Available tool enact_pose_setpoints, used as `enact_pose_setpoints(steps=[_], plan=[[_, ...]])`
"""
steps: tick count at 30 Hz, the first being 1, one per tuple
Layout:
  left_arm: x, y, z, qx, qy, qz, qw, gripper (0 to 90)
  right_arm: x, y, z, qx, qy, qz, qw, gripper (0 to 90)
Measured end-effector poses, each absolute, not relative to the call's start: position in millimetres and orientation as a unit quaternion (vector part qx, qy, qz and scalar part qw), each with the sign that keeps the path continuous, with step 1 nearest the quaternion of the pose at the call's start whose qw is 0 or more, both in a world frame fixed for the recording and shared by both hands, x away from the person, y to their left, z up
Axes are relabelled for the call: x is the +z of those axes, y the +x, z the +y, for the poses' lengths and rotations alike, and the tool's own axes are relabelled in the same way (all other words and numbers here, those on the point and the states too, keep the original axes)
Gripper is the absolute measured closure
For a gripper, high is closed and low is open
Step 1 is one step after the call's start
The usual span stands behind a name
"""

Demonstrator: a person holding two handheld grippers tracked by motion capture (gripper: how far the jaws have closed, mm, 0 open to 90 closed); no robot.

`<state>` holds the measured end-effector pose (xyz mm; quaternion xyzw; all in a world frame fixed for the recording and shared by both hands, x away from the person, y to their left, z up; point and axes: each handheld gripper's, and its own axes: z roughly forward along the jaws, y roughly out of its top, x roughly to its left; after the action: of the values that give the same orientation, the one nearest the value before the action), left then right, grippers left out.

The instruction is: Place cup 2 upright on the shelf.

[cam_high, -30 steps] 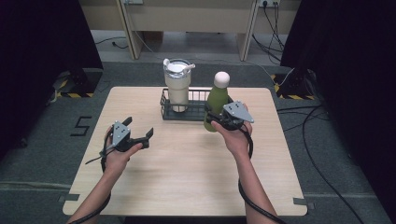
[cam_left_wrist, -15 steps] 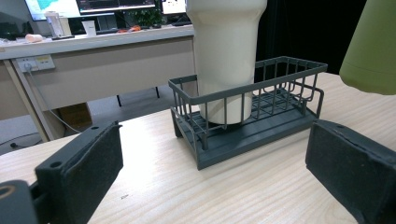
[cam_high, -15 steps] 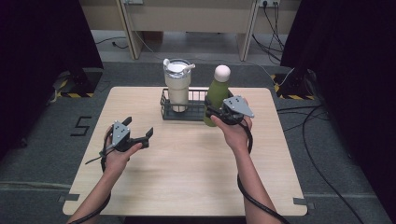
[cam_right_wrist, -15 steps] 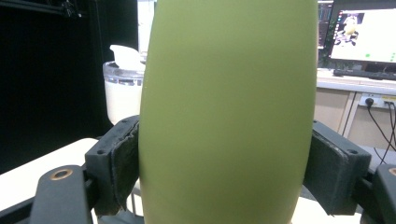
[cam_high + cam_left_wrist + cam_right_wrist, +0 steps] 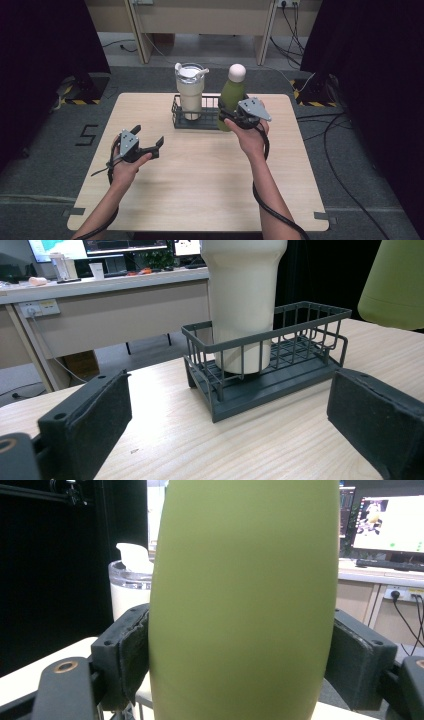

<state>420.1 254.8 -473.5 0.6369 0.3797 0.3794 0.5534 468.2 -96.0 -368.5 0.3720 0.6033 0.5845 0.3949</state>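
Right gripper (image 5: pixel 231 116) pinched the green bottle (image 5: pixel 231 95) upright beside the cup's (image 5: pixel 190 95) wire basket (image 5: pixel 182 122), probably to set it inside.

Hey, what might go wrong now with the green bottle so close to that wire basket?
The right gripper clamps the smooth, rounded green bottle by its sides, so it may slip. Held in the air beside the wire basket, its base could catch the rim going in. The white tumbler fills the left end, and a nudge might tip it.
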Motion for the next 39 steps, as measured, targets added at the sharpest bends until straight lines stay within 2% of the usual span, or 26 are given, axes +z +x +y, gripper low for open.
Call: enact_pose_setpoints(steps=[39], plan=[[-473.9, 419.9, 258.4, 0.38, 0.631, 0.389, 0.554, 3.4, -342.7, 488.0, -81.5, 0.594, 0.367, 0.593, 0.401, 21.6]])
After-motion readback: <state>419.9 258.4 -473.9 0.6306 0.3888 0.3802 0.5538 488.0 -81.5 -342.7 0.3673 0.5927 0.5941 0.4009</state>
